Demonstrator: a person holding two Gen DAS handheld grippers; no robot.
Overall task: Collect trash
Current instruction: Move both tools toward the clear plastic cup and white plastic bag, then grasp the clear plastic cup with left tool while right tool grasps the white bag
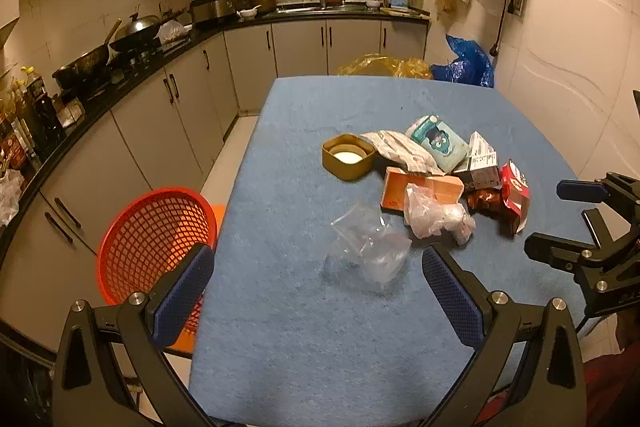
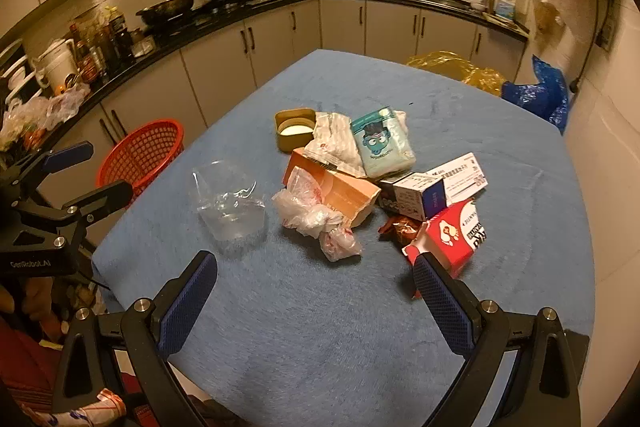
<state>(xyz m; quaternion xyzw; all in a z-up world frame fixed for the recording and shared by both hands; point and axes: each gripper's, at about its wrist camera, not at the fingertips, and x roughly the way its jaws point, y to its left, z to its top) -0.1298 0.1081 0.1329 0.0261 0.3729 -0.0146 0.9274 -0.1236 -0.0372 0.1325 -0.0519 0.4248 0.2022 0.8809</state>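
Trash lies piled on the blue-covered table (image 1: 304, 331): a clear plastic bag (image 1: 370, 247) (image 2: 232, 203), a knotted white bag (image 1: 436, 217) (image 2: 316, 221), an orange carton (image 1: 420, 189) (image 2: 340, 193), a red box (image 1: 516, 193) (image 2: 452, 237), a teal wipes pack (image 1: 438, 143) (image 2: 382, 143) and a gold tin (image 1: 347, 156) (image 2: 294, 129). A red mesh basket (image 1: 154, 241) (image 2: 142, 155) stands off the table's left edge. My left gripper (image 1: 318, 291) is open, just short of the clear bag. My right gripper (image 2: 314, 293) is open, empty, near the white bag and red box.
A white-and-blue box (image 2: 436, 189) and a brown wrapper (image 2: 402, 229) lie in the pile. Kitchen counters with pans (image 1: 132, 35) run along the left and back. Yellow (image 1: 384, 67) and blue bags (image 1: 466, 63) sit beyond the table's far edge. A wall stands on the right.
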